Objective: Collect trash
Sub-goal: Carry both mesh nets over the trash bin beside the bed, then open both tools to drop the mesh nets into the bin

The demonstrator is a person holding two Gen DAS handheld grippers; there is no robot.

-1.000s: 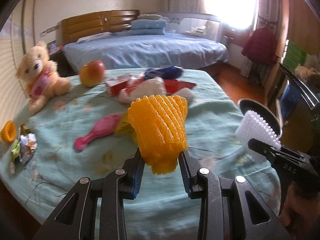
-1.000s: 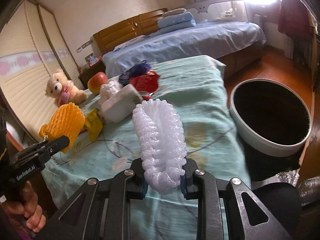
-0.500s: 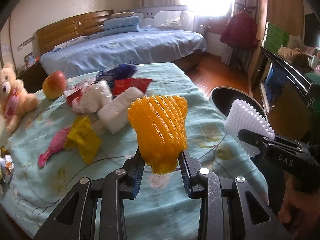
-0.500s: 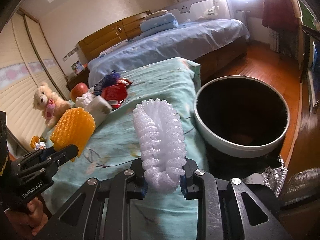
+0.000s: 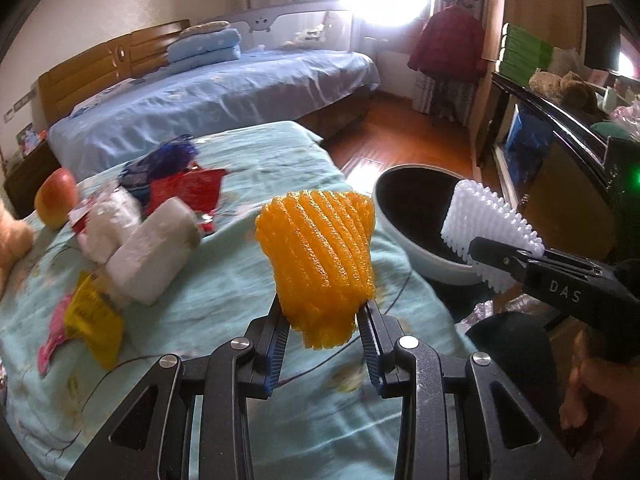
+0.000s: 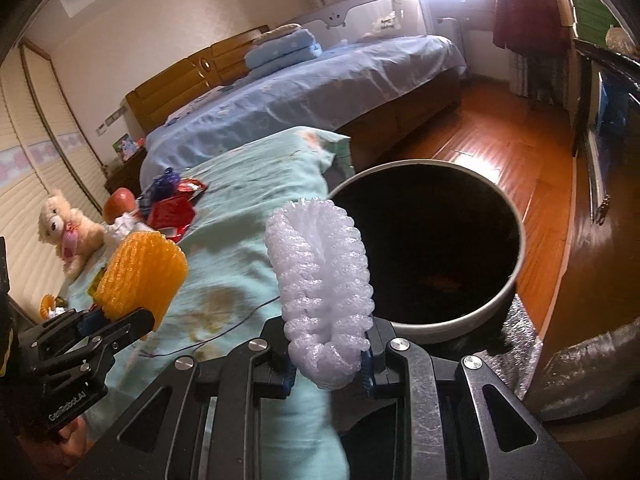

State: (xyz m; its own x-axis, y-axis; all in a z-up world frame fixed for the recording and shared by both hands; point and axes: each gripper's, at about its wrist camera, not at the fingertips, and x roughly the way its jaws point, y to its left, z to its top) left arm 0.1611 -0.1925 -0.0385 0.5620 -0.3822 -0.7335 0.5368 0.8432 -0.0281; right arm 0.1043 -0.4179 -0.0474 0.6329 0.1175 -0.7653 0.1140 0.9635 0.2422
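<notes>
Between left gripper (image 5: 323,322) pads: orange net (image 5: 320,264).

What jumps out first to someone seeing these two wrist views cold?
The orange foam fruit net clamped upright in the left gripper dominates the left wrist view, over the teal bedspread. The white foam net pinched in the right gripper fills the right wrist view, next to the dark mouth of the round bin beside the bed. Behind, wrappers and an apple lie on the bedspread.
</notes>
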